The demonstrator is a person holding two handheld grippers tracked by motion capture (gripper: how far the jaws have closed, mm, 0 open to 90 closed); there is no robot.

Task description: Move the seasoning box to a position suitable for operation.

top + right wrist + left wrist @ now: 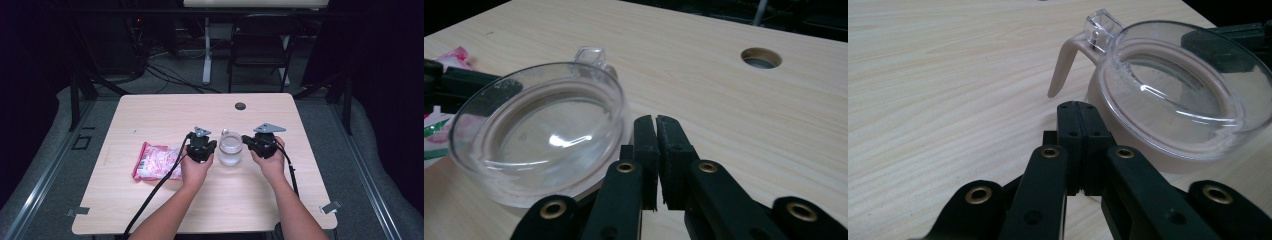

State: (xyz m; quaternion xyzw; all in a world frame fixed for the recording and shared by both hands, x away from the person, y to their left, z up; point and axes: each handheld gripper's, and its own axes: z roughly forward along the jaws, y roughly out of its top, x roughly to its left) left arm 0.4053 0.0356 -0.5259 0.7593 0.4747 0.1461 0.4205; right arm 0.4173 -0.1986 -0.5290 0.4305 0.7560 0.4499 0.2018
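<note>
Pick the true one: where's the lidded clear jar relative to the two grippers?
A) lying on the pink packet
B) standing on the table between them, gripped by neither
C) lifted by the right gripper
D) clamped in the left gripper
B: the jar stands on the table between the left gripper and the right gripper; both are shut on nothing beside it.

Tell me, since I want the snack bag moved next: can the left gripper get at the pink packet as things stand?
Probably yes. The pink packet lies on the table just to the outer side of the left gripper, with nothing between them. Its jaws are shut, so they must open first.
</note>
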